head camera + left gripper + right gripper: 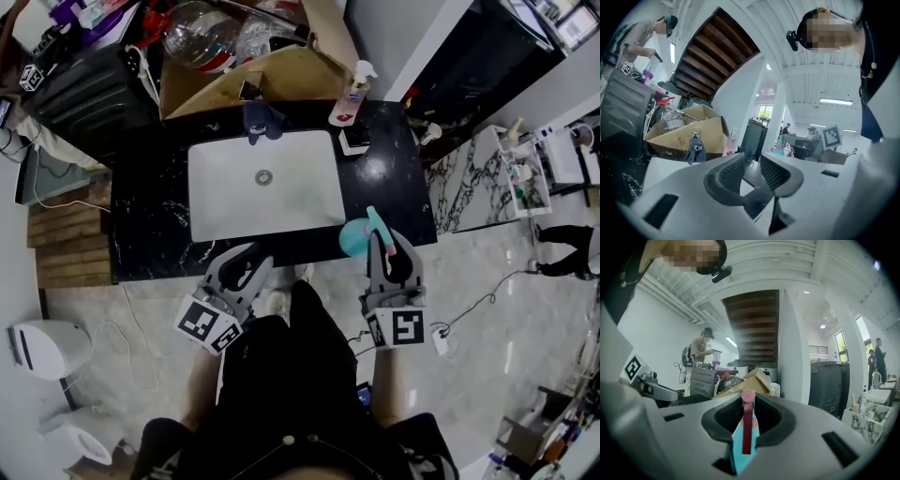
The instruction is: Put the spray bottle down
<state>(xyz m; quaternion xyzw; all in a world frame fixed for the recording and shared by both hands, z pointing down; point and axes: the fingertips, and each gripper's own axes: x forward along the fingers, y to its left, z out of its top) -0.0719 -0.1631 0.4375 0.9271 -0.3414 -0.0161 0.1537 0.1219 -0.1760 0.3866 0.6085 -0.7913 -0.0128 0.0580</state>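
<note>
The teal spray bottle with a pink nozzle hangs over the front right edge of the black counter, held level. My right gripper is shut on it. In the right gripper view the bottle's teal body and pink head fill the gap of that gripper. My left gripper is at the counter's front edge, in front of the white sink. In its own view the left gripper is slightly open, with nothing between its pads.
A faucet wrapped in blue cloth stands behind the sink. A cardboard box with plastic bottles and a pump bottle line the counter's back. A white appliance and a cable lie on the floor to the left.
</note>
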